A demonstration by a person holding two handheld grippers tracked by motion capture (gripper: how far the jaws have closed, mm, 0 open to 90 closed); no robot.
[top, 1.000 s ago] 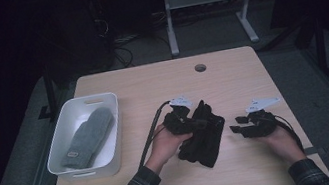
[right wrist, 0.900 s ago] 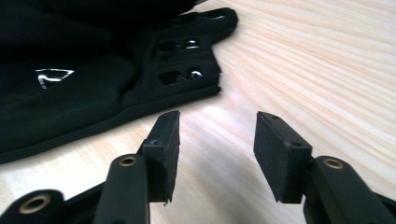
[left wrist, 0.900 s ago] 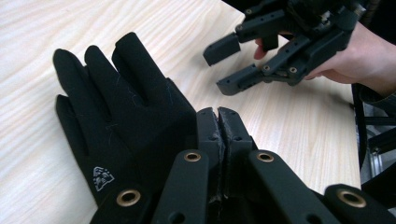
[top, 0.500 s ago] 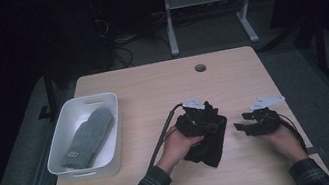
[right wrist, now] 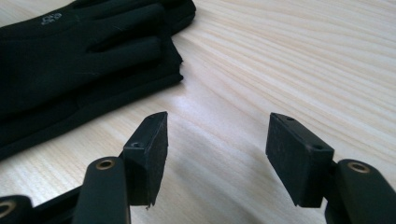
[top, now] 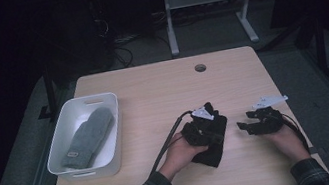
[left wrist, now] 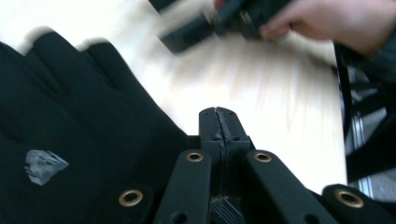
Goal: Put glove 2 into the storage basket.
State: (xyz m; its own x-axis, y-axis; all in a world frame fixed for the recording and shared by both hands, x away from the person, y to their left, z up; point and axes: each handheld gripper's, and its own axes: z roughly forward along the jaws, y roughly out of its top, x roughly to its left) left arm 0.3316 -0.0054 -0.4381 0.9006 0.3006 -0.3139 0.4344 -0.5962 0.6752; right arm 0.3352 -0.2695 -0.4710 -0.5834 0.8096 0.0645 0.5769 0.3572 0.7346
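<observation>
Pale wooden table (top: 152, 89) stands in dark, seemingly cable-strewn room.

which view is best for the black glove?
The right gripper view: the black glove lies sharp and unobstructed on the table, fingers and stacked edges clear. The left gripper view shows it close up with a grey logo, but cropped and partly blurred. In the high view it is small, dark and partly covered by the left gripper.

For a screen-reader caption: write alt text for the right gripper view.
Two black gripper fingers stand apart with nothing between them, low over a pale wooden table. A black fabric glove lies flat at upper left, beyond the fingers.
</observation>
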